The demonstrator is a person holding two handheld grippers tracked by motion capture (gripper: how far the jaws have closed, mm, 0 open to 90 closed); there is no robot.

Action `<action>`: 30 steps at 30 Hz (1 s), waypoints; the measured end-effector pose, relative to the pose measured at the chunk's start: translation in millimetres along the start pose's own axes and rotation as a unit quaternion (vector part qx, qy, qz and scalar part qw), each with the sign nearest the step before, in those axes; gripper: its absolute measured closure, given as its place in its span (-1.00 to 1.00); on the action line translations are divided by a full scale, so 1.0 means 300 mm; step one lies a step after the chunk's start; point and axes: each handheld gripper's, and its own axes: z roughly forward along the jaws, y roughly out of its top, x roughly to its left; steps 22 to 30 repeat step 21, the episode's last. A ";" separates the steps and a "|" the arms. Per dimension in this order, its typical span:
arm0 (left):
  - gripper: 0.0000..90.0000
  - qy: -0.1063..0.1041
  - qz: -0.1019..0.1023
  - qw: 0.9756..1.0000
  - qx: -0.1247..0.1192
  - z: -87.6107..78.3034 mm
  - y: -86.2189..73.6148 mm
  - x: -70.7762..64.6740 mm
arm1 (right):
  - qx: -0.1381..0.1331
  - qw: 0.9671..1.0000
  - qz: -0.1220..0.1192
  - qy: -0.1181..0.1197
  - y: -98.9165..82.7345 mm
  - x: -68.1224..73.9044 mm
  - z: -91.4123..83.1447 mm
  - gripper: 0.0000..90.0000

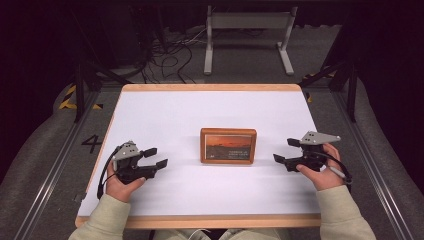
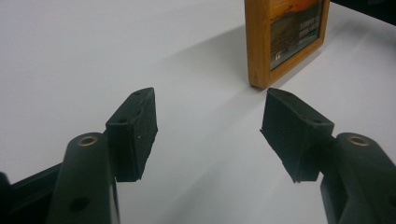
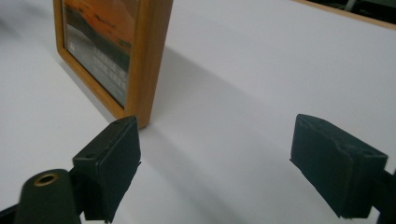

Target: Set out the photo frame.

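Wooden frame (image 1: 228,146) stands upright near the middle of the white table (image 1: 165,110), its picture of an orange sky facing the person. Left gripper (image 1: 155,157) sits left of the frame, well apart from it, jaws pointing toward it. Jaws wide, nothing between them; in the left gripper view the frame (image 2: 259,46) rises beyond the right pad, bare tabletop in the gap. Right gripper (image 1: 287,151) sits right of the frame, near it, jaws pointing inward. Jaws also wide and empty; in the right gripper view the frame's (image 3: 144,56) near corner stands just past the left pad, with a sliver of table showing between. Neither gripper touches the frame. A hand (image 1: 120,184) and pale sleeve show behind each gripper.
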 end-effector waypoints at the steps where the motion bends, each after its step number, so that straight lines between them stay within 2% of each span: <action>1: -0.20 0.000 -0.002 1.000 0.001 0.000 -0.001 -0.001 | 0.002 1.000 0.003 0.000 -0.014 0.000 0.008 -0.64; 8: -0.21 0.005 -0.003 1.000 0.001 0.000 -0.004 0.005 | 0.018 1.000 0.011 -0.007 -0.070 0.004 0.054 -0.62; 30: -0.22 0.013 -0.004 1.000 0.001 -0.008 -0.013 0.010 | 0.023 1.000 0.006 -0.007 -0.061 0.008 0.063 -0.63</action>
